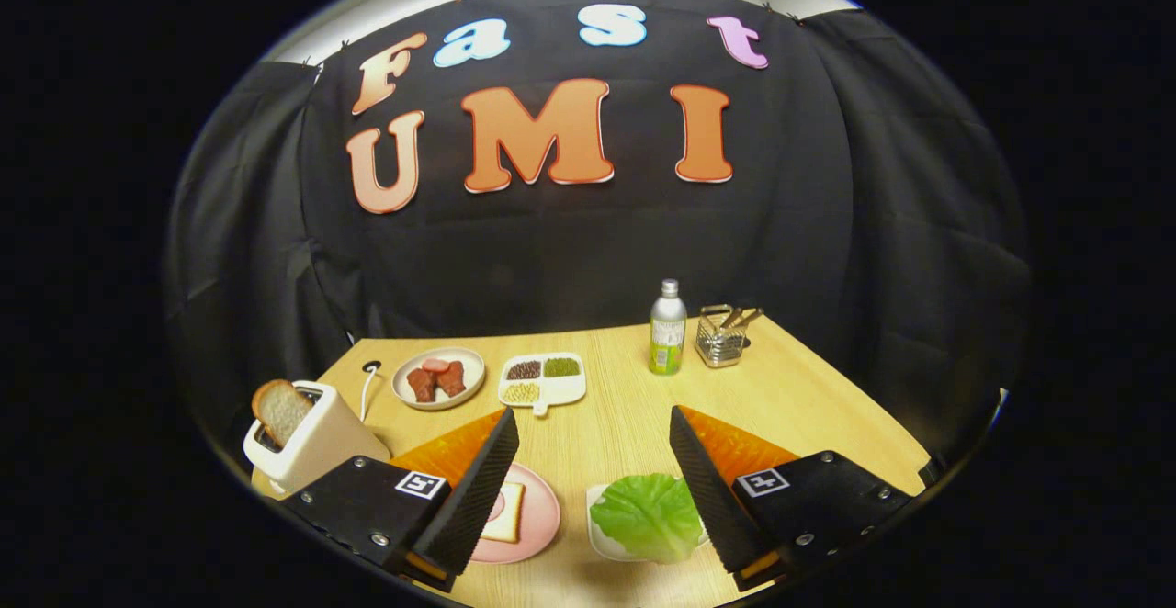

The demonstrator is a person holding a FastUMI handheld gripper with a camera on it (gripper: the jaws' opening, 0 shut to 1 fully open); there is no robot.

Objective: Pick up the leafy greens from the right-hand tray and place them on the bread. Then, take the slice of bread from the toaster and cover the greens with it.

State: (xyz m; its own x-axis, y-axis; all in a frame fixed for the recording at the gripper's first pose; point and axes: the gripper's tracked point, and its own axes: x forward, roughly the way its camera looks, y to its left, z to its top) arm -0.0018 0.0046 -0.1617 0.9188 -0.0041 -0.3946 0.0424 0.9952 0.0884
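Observation:
My gripper (593, 479) is open, its two fingers spread wide above the wooden table (625, 406). A green leaf of lettuce (648, 516) lies on a white tray (599, 534) just inside the right finger, partly hidden by it. By the left finger sits a pink plate (537, 521) with a slice of bread (505, 512) on it, half covered by that finger. Beyond the left finger stands a white toaster (312, 443) with a slice of bread (280, 409) sticking out of its slot.
Further back on the table are a plate of meat pieces (438, 377), a white divided dish of grains (542, 378), a green-labelled bottle (667, 328) and a wire basket (720, 337). The black booth wall rises behind the table's far edge.

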